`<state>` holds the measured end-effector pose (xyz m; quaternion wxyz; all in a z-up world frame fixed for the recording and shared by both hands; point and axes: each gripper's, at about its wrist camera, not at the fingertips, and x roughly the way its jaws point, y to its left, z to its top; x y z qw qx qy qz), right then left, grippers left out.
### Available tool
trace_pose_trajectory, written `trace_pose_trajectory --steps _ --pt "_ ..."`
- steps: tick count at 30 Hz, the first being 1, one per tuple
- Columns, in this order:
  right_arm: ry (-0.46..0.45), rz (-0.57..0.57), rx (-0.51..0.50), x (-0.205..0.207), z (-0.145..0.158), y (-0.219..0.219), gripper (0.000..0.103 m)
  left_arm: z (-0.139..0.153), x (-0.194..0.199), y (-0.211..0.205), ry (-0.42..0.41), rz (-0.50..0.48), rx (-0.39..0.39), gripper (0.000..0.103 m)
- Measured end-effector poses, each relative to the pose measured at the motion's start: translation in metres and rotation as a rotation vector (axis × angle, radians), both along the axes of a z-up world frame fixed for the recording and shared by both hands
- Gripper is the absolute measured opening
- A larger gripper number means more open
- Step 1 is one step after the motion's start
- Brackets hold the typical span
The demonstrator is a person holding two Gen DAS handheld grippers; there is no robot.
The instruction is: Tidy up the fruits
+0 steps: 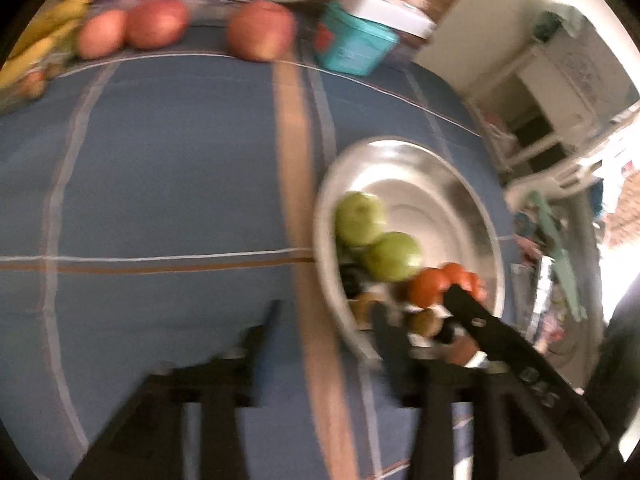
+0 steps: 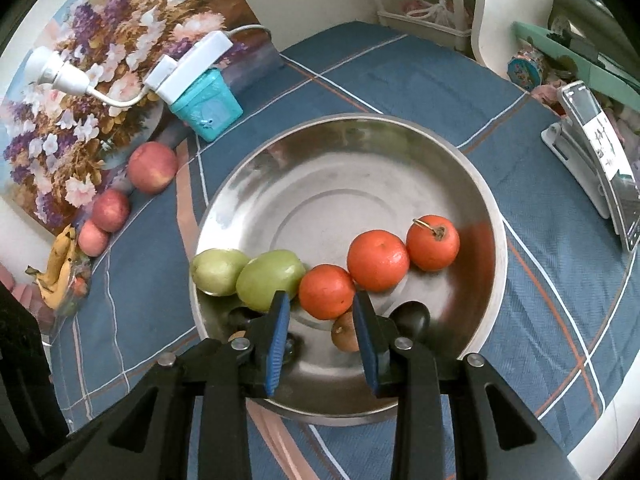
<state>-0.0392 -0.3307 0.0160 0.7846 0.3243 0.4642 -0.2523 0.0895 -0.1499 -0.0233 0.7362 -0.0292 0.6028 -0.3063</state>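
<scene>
Far left in the right wrist view, bananas [image 2: 60,268] lie at the edge of the blue plaid cloth [image 2: 420,84], below a floral picture [image 2: 100,80]. Three apples [image 2: 152,167] run in a line beside them, the nearest one small, all on the cloth and outside the bowl [image 2: 340,160]. A white lamp [image 2: 64,74] rests on a teal box [image 2: 208,106] behind the apples.

The steel bowl sits mid-cloth. Along its near wall, left to right: two green fruits [image 2: 270,278] touching each other, then three orange fruits [image 2: 327,291] in a rising row, the last with a stem. A brown kiwi [image 2: 345,334] lies just under the first orange.

The right gripper [image 2: 322,340] hangs over the bowl's near rim, its blue pads [image 2: 278,344] spread wide and holding nothing; the kiwi and the first orange sit between them, untouched as far as can be seen. A phone on a stand [image 2: 596,164] is at the far right.

The left wrist view is blurred. The left gripper [image 1: 326,320] hangs above the cloth left of the bowl [image 1: 400,152], jaws apart and empty. The green fruits [image 1: 360,218] and an orange one [image 1: 428,286] show in the bowl, with the right gripper [image 1: 452,308] reaching in beside them.
</scene>
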Motion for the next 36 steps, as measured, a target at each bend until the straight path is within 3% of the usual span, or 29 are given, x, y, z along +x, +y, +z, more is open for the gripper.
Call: trace_pose_trajectory --steps 1,5,9,11,14,19,23,29,36 --pt "-0.001 0.012 -0.011 0.001 0.002 0.004 0.038 0.000 0.002 0.009 -0.011 0.034 0.028 0.075" --pt "0.006 0.056 -0.051 0.001 0.008 0.018 0.054 -0.003 0.008 0.038 -0.056 0.126 0.122 0.080" --pt "0.033 0.118 -0.113 0.001 0.009 0.036 0.061 -0.007 0.008 0.064 -0.122 0.212 0.234 0.103" --pt "0.048 0.156 -0.140 0.002 0.006 0.046 0.075 -0.008 0.004 0.074 -0.159 0.247 0.296 0.103" --pt "0.067 0.226 -0.184 0.002 0.001 0.062 0.087 -0.010 -0.002 0.089 -0.192 0.262 0.348 0.103" --pt "0.058 0.284 -0.241 -0.002 0.003 0.079 0.089 -0.010 -0.009 0.104 -0.178 0.274 0.375 0.103" --pt "0.055 0.306 -0.269 -0.009 0.005 0.087 0.090 -0.004 -0.023 0.107 -0.217 0.266 0.476 0.103" --pt "0.057 0.319 -0.268 -0.016 0.005 0.095 0.091 0.003 -0.042 0.112 -0.246 0.276 0.550 0.103" --pt "0.051 0.320 -0.273 -0.020 0.006 0.100 0.091 0.007 -0.054 0.117 -0.232 0.269 0.536 0.103"
